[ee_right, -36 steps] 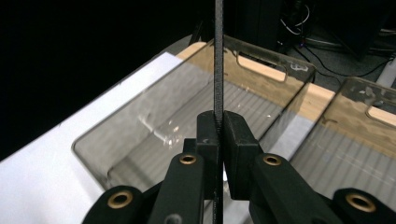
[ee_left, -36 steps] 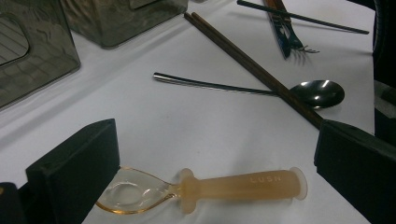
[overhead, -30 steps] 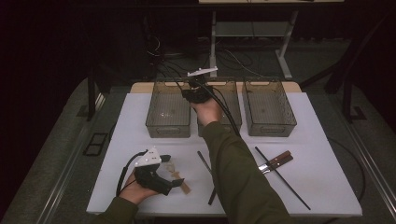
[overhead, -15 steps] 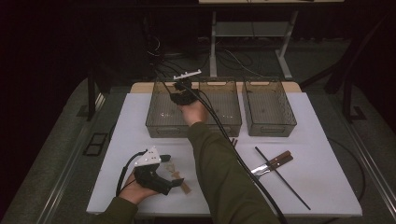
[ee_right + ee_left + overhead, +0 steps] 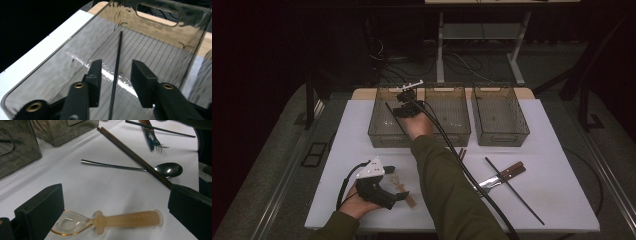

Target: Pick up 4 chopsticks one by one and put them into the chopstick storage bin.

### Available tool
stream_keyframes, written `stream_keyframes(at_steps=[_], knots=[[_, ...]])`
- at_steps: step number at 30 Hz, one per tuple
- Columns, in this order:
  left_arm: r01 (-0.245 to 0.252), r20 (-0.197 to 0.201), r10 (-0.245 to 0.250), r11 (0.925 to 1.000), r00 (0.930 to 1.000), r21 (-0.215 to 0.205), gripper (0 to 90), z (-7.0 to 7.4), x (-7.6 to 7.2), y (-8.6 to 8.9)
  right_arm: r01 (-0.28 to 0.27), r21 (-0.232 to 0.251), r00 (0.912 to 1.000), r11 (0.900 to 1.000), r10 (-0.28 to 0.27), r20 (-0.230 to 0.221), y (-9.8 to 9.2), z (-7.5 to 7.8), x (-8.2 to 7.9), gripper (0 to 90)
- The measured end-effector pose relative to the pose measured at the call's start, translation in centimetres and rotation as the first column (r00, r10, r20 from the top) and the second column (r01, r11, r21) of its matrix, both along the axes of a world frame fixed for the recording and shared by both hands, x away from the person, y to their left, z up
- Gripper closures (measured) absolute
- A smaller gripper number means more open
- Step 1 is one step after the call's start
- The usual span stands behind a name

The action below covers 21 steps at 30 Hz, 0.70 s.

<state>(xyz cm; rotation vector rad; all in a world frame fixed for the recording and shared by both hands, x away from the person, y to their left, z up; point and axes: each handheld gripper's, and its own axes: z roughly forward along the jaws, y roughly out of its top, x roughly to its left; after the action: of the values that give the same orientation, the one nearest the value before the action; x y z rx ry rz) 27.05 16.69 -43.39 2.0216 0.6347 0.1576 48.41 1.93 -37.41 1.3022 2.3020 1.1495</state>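
right claw (image 5: pixel 115 82) over bin (image 5: pixel 75 50), jaws parted beside chopstick (image 5: pixel 118 60)

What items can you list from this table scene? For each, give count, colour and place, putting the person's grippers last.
Bins: three, clear smoky grey, in a row at the table's far edge.
Black chopstick: one, inside the left bin, between the right gripper's jaws, not pressed.
Second black chopstick: one, on the table at right.
Brown chopsticks: two, side by side, mid-table.
Metal spoon: one, silver, under the brown chopsticks.
Fork: one, wooden handle, at right.
Baby spoon: one, orange handle, clear bowl, between the left jaws.
Left gripper: open.
Right gripper: open.
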Motion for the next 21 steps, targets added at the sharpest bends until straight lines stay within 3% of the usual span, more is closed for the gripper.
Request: stream_keyframes(at_steps=[12, 21], knots=[[0.001, 0.013, -0.001, 0.9999, 0.9999, -0.011, 0.0, 0.1, 0.1, 0.0, -0.031, 0.023, 0.999, 0.999, 0.03, 0.034, -4.1, 2.2, -1.7, 43.0], [0.005, 0.012, -0.005, 0.9999, 0.9999, -0.009, 0.0, -0.1, 0.2, -0.1, -0.043, 0.036, 0.9983, 0.998, 0.041, 0.04, -7.4, 2.7, -3.9, 36.5]])
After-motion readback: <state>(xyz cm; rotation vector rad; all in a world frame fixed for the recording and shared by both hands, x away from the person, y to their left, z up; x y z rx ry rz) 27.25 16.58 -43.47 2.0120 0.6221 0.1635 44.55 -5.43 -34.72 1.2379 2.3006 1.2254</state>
